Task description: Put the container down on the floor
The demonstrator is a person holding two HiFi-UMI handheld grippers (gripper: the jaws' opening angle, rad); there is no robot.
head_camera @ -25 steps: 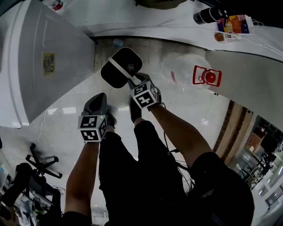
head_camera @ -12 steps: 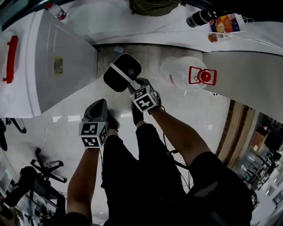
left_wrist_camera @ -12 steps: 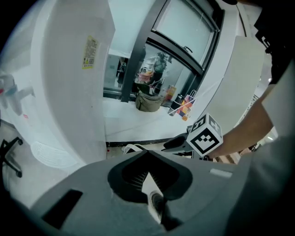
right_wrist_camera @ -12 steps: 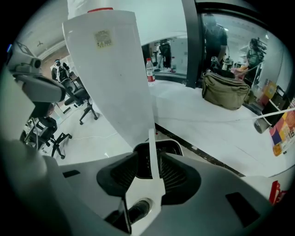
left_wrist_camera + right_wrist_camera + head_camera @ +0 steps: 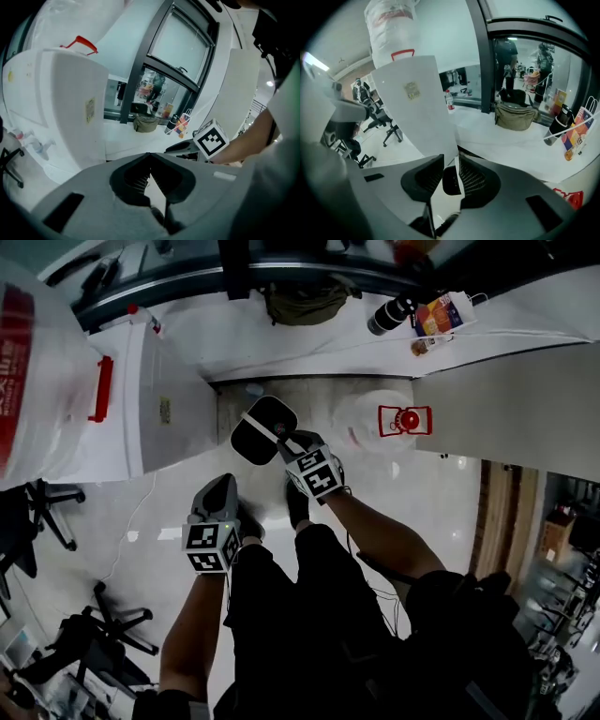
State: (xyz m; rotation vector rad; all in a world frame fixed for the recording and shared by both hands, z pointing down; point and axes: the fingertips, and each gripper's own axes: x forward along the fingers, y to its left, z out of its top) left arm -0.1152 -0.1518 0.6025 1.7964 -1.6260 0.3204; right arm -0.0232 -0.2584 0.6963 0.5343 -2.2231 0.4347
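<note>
The container (image 5: 263, 429) is a black oval box with a white band across it. It lies on the pale floor, just ahead of my right gripper (image 5: 291, 439) in the head view and lower than it. In the right gripper view the right gripper (image 5: 451, 158) has its jaws a little apart and closing, with no pad pressing on anything. Through the gap I see only a dark patch and a white strip far below. My left gripper (image 5: 221, 486) hangs beside my left leg, and in its own view its (image 5: 149, 154) jaw tips meet, empty.
A tall white box (image 5: 141, 399) with a red handle stands at the left. A clear water jug (image 5: 398, 418) with a red cap sits right of the container. The white ledge (image 5: 234, 329) behind carries an olive bag (image 5: 305, 301) and a flask (image 5: 389, 313). Office chairs (image 5: 37, 512) stand at left.
The head view has pulled back. The container, jug and floor look smaller while both grippers keep their size. The grippers have risen away from the container, which stays on the floor.
</note>
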